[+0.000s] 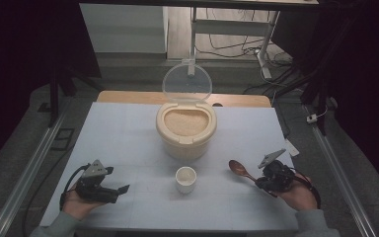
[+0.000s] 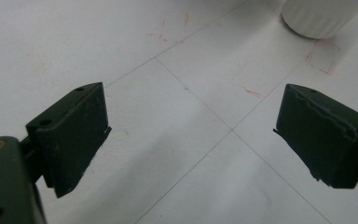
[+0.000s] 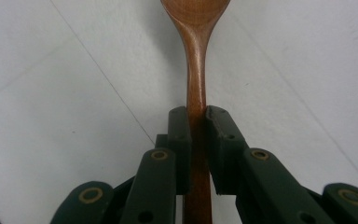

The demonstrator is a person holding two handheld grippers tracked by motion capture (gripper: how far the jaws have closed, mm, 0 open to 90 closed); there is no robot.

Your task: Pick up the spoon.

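A brown wooden spoon [image 1: 240, 170] lies at the right of the white table, its bowl pointing toward the middle. My right gripper [image 1: 262, 181] is shut on its handle; in the right gripper view the spoon's handle [image 3: 196, 93] runs up between both pads. A small white cup [image 1: 186, 178] stands in the middle near the front, and its base [image 2: 318, 17] shows at the top right of the left gripper view. Behind it stands a cream rice container [image 1: 186, 129] with its clear lid [image 1: 187, 83] raised. My left gripper [image 1: 121, 190] rests at the front left, open with nothing between its fingers.
The table [image 1: 128, 138] is covered with a white sheet marked by thin grid lines and small red marks [image 2: 320, 58]. Metal rails run along both sides on the floor. A desk frame and cables stand beyond the far edge.
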